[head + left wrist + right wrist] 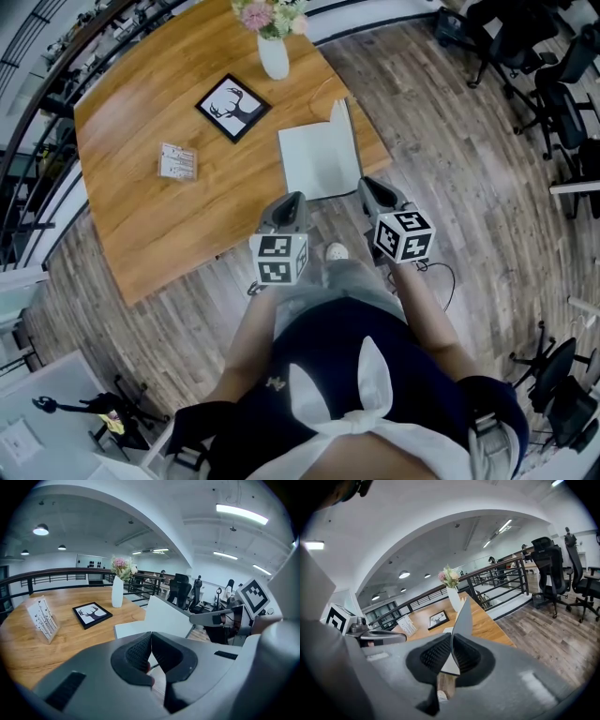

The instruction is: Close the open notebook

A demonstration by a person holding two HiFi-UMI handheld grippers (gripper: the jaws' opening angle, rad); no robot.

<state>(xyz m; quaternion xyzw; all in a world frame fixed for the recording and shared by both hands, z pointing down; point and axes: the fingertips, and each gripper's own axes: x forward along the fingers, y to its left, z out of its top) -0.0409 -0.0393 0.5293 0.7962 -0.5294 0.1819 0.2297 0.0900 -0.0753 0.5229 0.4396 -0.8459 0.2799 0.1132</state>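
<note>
A white notebook [317, 167] lies open near the front edge of the wooden table [141, 216], with its cover [339, 116] standing up at the right side. My right gripper [373, 191] is at the notebook's near right corner. In the right gripper view its jaws [451, 656] are shut on the thin grey cover [462, 618], which runs up between the pads. My left gripper [290, 205] hovers by the table edge, just short of the notebook's near left corner. Its jaws [151, 645] are shut with nothing in them, and the notebook page [131, 628] lies beyond them.
On the table stand a white vase with flowers [273, 52], a black-framed deer picture [232, 107] and a small card stand [177, 161]. Office chairs [562, 94] stand on the wood floor to the right. A railing [497, 588] runs behind the table.
</note>
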